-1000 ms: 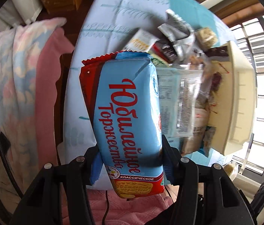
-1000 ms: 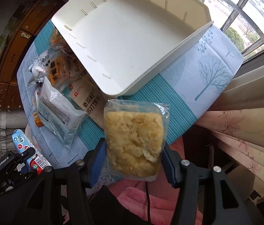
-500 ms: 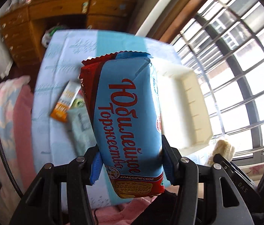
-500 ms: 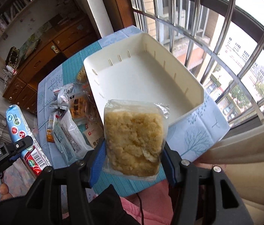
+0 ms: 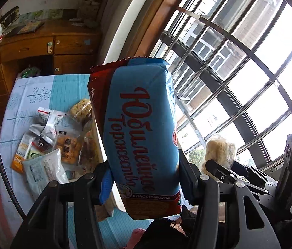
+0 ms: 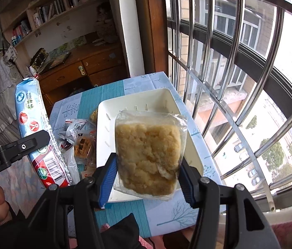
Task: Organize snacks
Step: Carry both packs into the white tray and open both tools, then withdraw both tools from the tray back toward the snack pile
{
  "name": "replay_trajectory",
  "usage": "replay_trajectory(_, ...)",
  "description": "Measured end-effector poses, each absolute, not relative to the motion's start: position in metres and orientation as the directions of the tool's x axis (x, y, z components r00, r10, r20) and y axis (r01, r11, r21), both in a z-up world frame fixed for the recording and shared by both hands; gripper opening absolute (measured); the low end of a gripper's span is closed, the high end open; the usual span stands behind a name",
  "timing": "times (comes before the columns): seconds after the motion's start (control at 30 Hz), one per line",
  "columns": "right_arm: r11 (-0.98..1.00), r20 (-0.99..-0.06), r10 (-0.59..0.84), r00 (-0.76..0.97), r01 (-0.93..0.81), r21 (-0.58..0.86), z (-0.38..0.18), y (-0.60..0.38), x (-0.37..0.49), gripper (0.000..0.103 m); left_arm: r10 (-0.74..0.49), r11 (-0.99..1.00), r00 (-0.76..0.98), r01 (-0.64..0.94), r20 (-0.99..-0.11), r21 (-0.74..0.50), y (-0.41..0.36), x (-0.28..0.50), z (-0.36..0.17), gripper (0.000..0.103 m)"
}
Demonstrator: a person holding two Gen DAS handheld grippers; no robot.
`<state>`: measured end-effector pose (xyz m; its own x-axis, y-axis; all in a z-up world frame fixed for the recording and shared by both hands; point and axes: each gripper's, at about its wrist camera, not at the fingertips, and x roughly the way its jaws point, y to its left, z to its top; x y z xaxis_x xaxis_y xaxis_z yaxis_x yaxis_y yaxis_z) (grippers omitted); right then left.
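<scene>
1. Left gripper [image 5: 143, 178] pinches the blue biscuit pack [image 5: 141, 137], held upright above the table [image 5: 32, 95].
2. Right gripper [image 6: 148, 178] pinches a clear-wrapped rice cake [image 6: 149, 155], over the white tray [image 6: 141, 105].
3. Loose snacks [image 5: 50, 143] heaped on the table, left of the tray.

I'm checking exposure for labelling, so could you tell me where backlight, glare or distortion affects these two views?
Left wrist view: window blown out, its bars bent by the fisheye; biscuit pack readable. Right wrist view: sky blown out at the right edge, shelves dim, crumbly snack bag sharp.
</scene>
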<state>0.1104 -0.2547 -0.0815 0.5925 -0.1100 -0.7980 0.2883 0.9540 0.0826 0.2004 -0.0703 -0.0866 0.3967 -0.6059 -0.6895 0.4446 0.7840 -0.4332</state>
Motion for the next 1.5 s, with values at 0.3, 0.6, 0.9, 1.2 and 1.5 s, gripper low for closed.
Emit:
replay_trajectory(0.3, 0.978, -0.785, -0.07, 0.616, 0.196, 0.067, -0.082, -0.296, 0.126, 0.056, -0.595, 0.795, 0.418, 0.432, -0.687, -0.426, -0.121, 0.204, -0.095, 0.053)
replay_trajectory(0.6, 0.992, -0.819, -0.008, 0.574, 0.105, 0.064, -0.096, -0.306, 0.144, 0.058, -0.561, 0.824, 0.5, 0.413, -0.659, -0.388, -0.131, 0.198, -0.085, 0.071)
replay_trajectory(0.9, 0.992, -0.825, 0.027, 0.564, 0.086, 0.092, -0.101, -0.307, 0.152, 0.074, -0.521, 0.852, 0.525, 0.362, -0.673, -0.378, -0.116, 0.2, -0.084, 0.078)
replay_trajectory(1.2, 0.986, -0.83, 0.064, 0.553, 0.092, 0.137, -0.103, -0.296, 0.154, 0.074, -0.485, 0.873, 0.525, 0.328, -0.699, -0.36, -0.087, 0.199, -0.084, 0.078)
replay_trajectory(1.5, 0.975, -0.837, 0.109, 0.536, 0.106, 0.195, -0.106, -0.267, 0.157, 0.074, -0.447, 0.893, 0.52, 0.302, -0.728, -0.332, -0.044, 0.195, -0.083, 0.078)
